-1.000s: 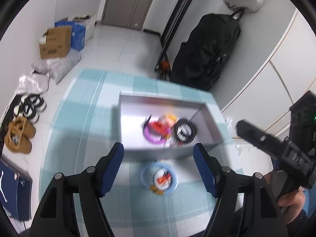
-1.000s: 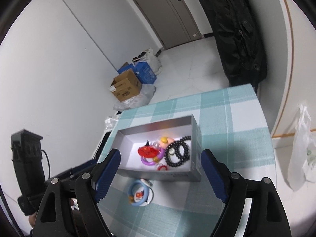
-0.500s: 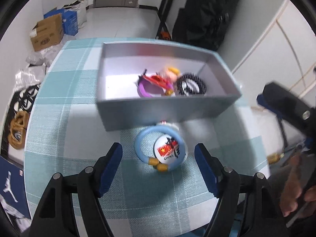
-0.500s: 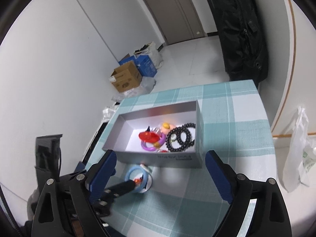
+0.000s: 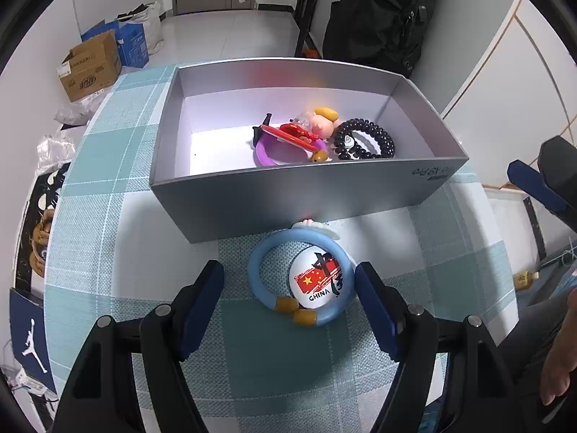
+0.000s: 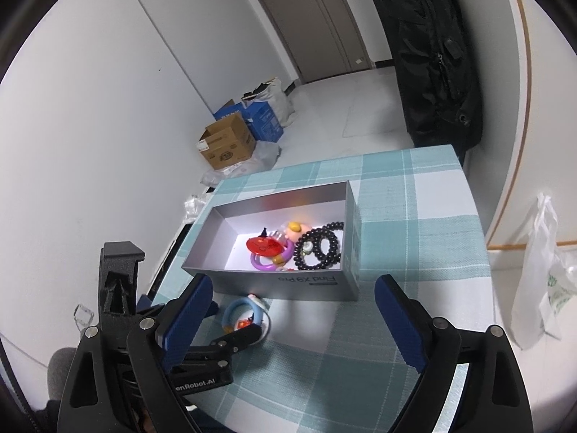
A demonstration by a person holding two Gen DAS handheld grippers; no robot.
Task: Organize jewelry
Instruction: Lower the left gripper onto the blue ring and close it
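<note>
A light blue bangle [image 5: 268, 290] with a white "CHINA" badge [image 5: 319, 279] lies on the checked cloth just in front of the grey box [image 5: 288, 200]. My left gripper [image 5: 290, 288] is open, its blue pads on either side of the bangle, not closed on it. The box holds a purple ring [image 5: 268, 155], a red piece [image 5: 292, 133], a small figure [image 5: 322, 124] and black bead bracelets [image 5: 364, 140]. My right gripper [image 6: 294, 308] is open and empty, held back above the cloth; the bangle [image 6: 245, 315] and box [image 6: 288, 281] show in its view.
The table's edges fall off close on the left and right of the checked cloth [image 5: 108, 238]. A black bag [image 6: 429, 54] stands beyond the far edge. Cardboard boxes [image 6: 227, 142] sit on the floor. A white plastic bag [image 6: 537, 274] hangs at the right.
My left gripper has moved down and forward to the blue bangle, which now lies between its open pads. The right gripper has drawn back slightly.
</note>
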